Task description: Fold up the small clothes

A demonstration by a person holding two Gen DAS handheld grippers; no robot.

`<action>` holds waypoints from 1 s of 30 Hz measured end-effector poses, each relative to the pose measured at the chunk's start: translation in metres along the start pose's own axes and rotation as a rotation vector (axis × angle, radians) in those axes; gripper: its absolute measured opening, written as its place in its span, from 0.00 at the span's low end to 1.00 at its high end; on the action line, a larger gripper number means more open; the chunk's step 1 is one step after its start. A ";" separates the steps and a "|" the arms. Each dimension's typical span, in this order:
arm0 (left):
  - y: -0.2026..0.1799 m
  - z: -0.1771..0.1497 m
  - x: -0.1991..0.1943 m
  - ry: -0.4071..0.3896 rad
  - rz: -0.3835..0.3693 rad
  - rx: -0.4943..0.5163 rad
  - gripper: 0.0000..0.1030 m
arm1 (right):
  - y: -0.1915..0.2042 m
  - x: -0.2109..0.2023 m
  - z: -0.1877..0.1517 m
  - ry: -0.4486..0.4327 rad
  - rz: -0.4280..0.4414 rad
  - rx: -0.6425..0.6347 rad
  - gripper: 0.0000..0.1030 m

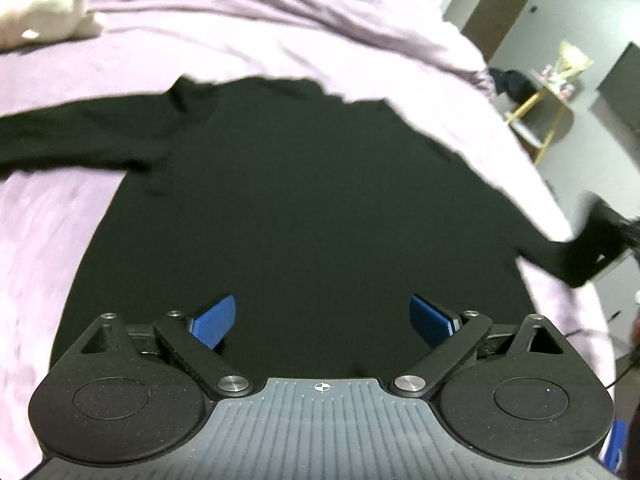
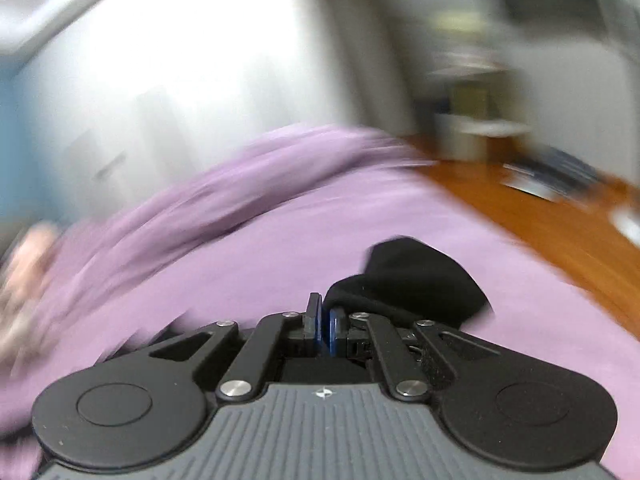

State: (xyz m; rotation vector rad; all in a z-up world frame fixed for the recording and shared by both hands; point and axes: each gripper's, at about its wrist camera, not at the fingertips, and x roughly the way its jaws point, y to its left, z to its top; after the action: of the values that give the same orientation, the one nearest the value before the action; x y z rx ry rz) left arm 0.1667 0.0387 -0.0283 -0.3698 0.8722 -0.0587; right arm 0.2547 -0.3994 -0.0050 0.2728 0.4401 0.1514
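A black long-sleeved top lies spread flat on a lilac bed cover. Its left sleeve stretches out to the left. My left gripper is open, its blue pads above the top's lower hem. My right gripper is shut on the cuff of the top's right sleeve and holds it just above the cover. In the left wrist view the right gripper shows at the far right edge, with the sleeve pulled out toward it. The right wrist view is blurred.
A pale plush toy lies at the bed's far left. A small table with yellow legs stands past the bed's right edge. A wooden floor and a white wardrobe lie beyond the bed.
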 end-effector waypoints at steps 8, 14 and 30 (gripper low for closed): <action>-0.022 0.034 0.031 0.016 -0.139 -0.002 0.95 | 0.086 0.017 -0.070 0.281 0.165 -0.143 0.29; -0.040 0.056 0.089 0.085 -0.219 -0.075 0.92 | 0.029 -0.009 -0.082 0.326 0.053 -0.012 0.29; -0.074 0.064 0.174 0.240 -0.178 -0.102 0.13 | -0.061 -0.069 -0.067 0.231 -0.118 0.194 0.30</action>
State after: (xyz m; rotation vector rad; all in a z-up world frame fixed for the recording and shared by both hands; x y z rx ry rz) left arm 0.3348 -0.0463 -0.0944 -0.5432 1.0806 -0.2271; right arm 0.1686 -0.4560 -0.0534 0.4207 0.7001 0.0240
